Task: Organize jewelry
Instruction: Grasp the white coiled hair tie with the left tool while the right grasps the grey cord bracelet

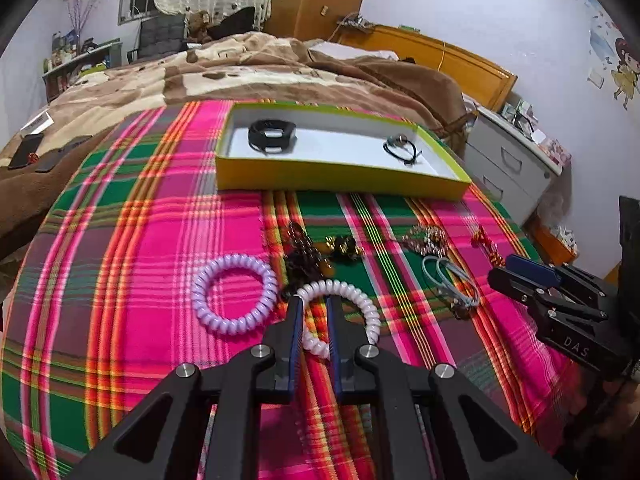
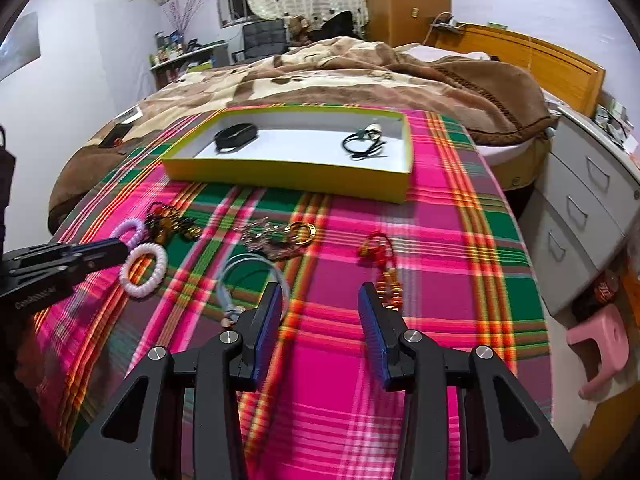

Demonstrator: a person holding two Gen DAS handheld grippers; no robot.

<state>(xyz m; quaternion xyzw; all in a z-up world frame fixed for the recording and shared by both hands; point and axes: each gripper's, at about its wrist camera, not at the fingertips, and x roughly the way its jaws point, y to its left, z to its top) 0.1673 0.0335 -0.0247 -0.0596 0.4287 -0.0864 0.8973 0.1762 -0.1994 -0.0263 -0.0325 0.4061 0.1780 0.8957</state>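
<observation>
Lying on the plaid cloth (image 1: 120, 280) short of the yellow tray (image 1: 340, 182), the white coil bracelet (image 1: 352, 296) looks light, springy, slippery; its near arc sits between the narrowly parted left hand-held gripper (image 1: 314, 304), not visibly pinched. The right hand-held gripper (image 2: 320, 294) is spread, empty.

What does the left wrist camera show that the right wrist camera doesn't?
Only the left wrist view shows the left gripper with its jaws straddling the near coil of the white spiral hair tie, and the whole purple spiral tie. Only the right wrist view shows the pink stool and the right gripper wide open over bare cloth. Both show the yellow box holding the black band.
</observation>
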